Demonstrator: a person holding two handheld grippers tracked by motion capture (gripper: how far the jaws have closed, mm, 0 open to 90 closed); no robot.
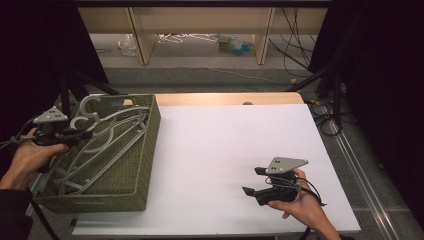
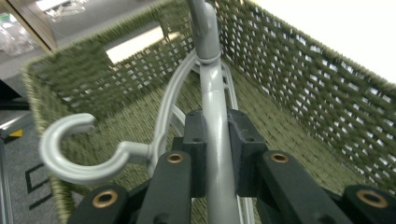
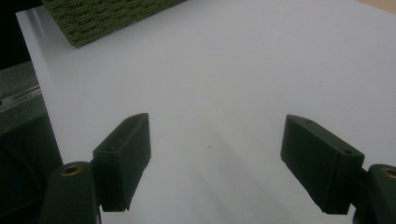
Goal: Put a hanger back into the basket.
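My right claw (image 3: 215,163) low over white table (image 1: 225,150), jaws wide apart, nothing between. My left claw (image 2: 217,154) clamped on grey hanger (image 2: 212,121) bar inside green woven basket (image 1: 145,150), table's left end. Second hanger hook (image 2: 70,154) just beside.

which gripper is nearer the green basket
Left. The left gripper is over the green basket, shut on a grey hanger inside it. The right gripper hovers open over the white table, well apart.
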